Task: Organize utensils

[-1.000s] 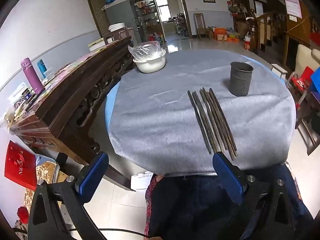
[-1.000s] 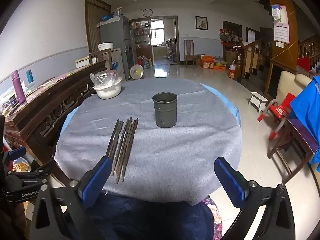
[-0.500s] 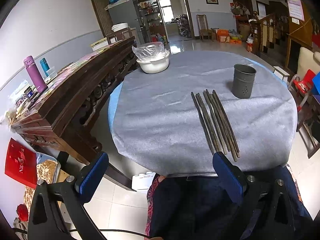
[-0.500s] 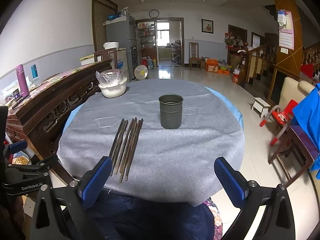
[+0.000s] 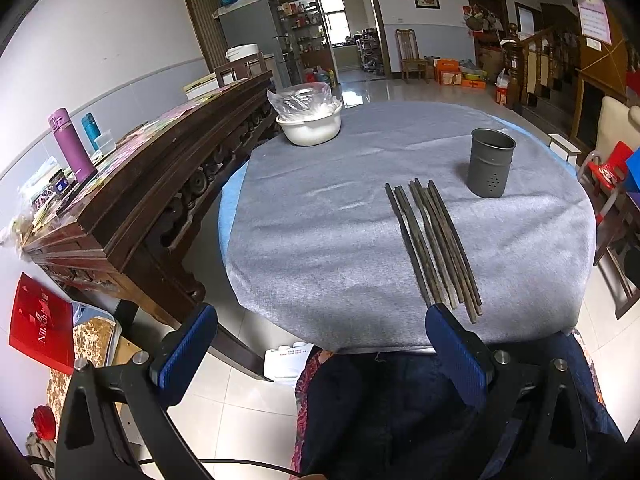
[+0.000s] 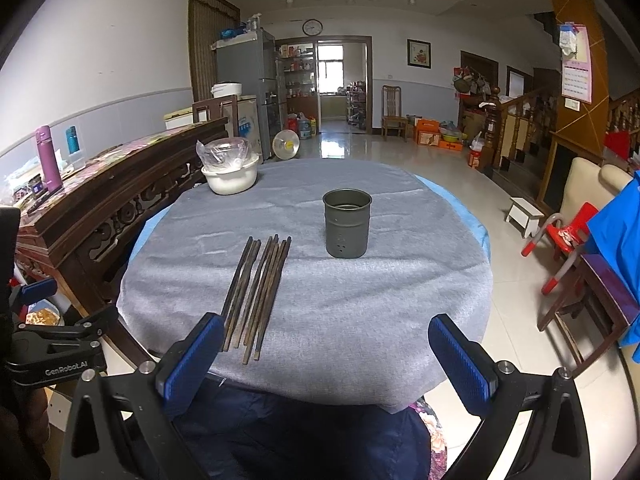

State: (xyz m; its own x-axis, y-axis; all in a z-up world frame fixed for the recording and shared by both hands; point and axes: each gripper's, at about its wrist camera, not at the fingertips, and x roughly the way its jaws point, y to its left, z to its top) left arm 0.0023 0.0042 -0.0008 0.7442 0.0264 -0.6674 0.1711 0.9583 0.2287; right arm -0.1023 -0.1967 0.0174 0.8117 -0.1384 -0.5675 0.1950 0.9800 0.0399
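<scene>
Several dark wooden chopsticks [image 5: 434, 244] lie side by side on the round table's grey cloth [image 5: 320, 220]; they also show in the right wrist view [image 6: 258, 294]. A grey metal holder cup [image 5: 490, 168] stands upright just beyond them, to their right, and it looks empty in the right wrist view [image 6: 347, 228]. My left gripper [image 5: 320, 340] is open and empty, held before the table's near edge. My right gripper [image 6: 326, 354] is open and empty, near the near ends of the chopsticks.
A white bowl with a plastic bag [image 5: 310, 118] sits at the table's far left. A dark carved wooden sideboard [image 5: 152, 184] runs along the left, with a purple bottle [image 5: 72, 146] on it. Chairs [image 6: 568, 236] stand to the right. My dark-clothed lap [image 6: 300, 432] is below.
Both grippers have risen and tilted up slightly, so the table sits lower in both views. Nothing on the table has moved. Both grippers stay open.
</scene>
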